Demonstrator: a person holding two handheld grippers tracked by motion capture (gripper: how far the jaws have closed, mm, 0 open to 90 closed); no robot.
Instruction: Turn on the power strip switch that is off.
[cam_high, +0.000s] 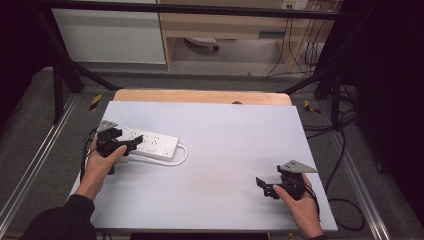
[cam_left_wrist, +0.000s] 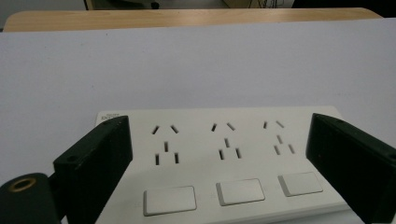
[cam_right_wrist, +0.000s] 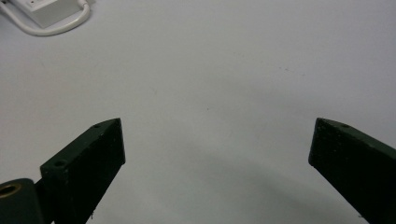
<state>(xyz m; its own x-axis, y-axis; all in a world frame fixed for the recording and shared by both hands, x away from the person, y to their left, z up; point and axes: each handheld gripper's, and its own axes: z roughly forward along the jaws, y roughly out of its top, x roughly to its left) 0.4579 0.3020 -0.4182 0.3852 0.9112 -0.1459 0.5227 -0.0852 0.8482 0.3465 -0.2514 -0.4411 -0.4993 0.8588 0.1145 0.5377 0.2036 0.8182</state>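
Power strip (cam_left_wrist: 219, 158) flat on surface (cam_high: 225, 150), left claw (cam_left_wrist: 219, 154) wide astride it, not gripping; right claw (cam_right_wrist: 217, 154) wide, holding nothing.

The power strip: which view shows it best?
The left gripper view: the power strip lies close, with three sockets and three switches clear. The high view shows it whole but small, with its cable. The right gripper view shows one corner.
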